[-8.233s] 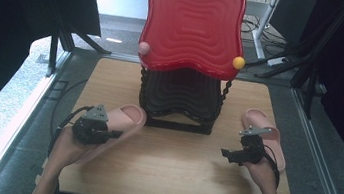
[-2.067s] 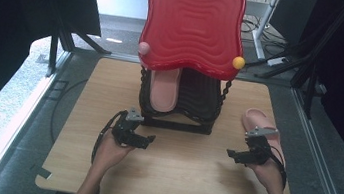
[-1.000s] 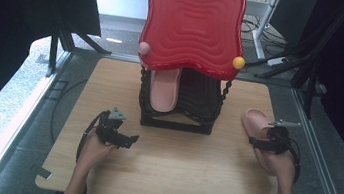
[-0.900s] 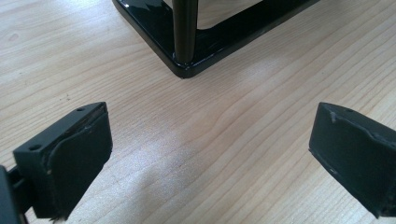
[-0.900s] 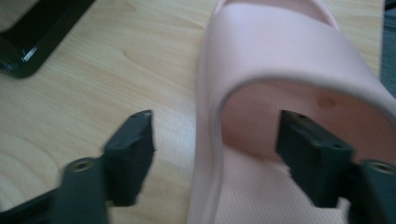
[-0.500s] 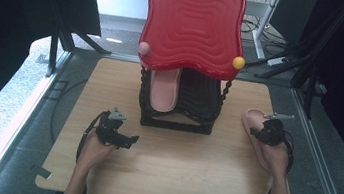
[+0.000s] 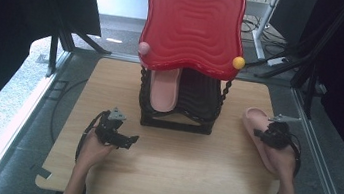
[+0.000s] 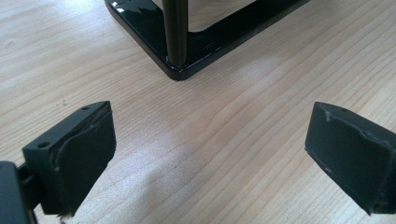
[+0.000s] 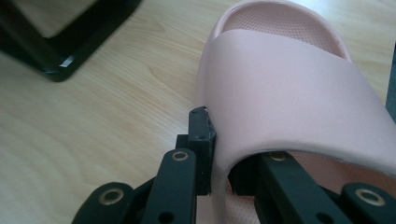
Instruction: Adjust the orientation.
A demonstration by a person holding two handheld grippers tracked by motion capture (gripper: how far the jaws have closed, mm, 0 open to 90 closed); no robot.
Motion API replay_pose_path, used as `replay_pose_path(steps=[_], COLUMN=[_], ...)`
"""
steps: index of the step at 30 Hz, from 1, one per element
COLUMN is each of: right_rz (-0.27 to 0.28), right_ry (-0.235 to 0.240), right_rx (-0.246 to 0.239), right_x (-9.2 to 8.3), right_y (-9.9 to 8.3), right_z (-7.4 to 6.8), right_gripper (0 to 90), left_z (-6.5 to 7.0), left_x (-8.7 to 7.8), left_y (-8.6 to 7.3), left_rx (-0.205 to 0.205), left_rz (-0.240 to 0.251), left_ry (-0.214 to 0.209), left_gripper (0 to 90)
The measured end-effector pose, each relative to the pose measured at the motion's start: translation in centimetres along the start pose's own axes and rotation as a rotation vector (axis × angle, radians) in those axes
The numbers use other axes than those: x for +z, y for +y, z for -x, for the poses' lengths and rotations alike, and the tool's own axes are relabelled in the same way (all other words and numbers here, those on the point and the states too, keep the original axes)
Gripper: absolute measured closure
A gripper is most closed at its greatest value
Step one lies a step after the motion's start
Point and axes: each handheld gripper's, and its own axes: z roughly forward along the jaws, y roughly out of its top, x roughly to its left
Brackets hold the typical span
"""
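Note:
A pink slipper (image 7: 257, 119) lies on the wooden table (image 7: 190, 170), right of a black shoe rack (image 7: 176, 124). My right gripper (image 7: 262, 134) is shut on the side edge of its strap (image 9: 289, 88). The jaws have just been closing, with the strap between them, as the right gripper view (image 9: 219, 154) shows. A second pink slipper (image 7: 164, 91) leans on the rack under its red top tray (image 7: 194, 24). My left gripper (image 7: 128, 139) rests on the table in front of the rack's left corner, open with nothing between its jaws (image 8: 210, 154).
The rack's black foot (image 8: 187, 51) is close ahead of the left gripper. Its other corner (image 9: 70, 42) lies left of the held slipper. Bare wood spreads along the table's front. Metal frame rails and cables border the table's sides.
The left slipper went from the table onto the rack, and the left hand drew back and stays still. The right gripper shifted slightly along the table slipper.

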Motion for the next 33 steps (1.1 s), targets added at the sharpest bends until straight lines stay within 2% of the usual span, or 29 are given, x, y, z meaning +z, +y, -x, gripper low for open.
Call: replay_pose_path(steps=[9, 16, 21, 25, 33], right_rz=[0.046, 0.055, 0.068, 0.079, 0.078], right_ry=[0.026, 0.059, 0.083, 0.141, 0.168], right_rx=[-0.072, -0.117, -0.144, -0.153, -0.205], right_x=[-3.2, -5.2, -6.3, -6.9, -7.3], right_y=[0.4, 0.2, -0.1, -0.5, -1.0], right_z=[-2.1, -3.8, -5.1, -6.5, -8.7], right_gripper=[80.9, 80.7, 80.7, 80.7, 80.8], left_z=[0.0, 0.0, 0.1, 0.2, 0.2], left_x=[-0.3, -0.3, -0.3, -0.4, -0.6], left_y=[0.1, 0.1, 0.1, 0.1, 0.2], left_rx=[-0.006, -0.003, -0.002, 0.001, 0.003], left_rz=[-0.005, -0.008, -0.010, -0.007, -0.003], left_ry=[0.003, 0.001, 0.002, 0.002, 0.001], left_gripper=[0.0, 0.0, 0.0, 0.0, 0.0])
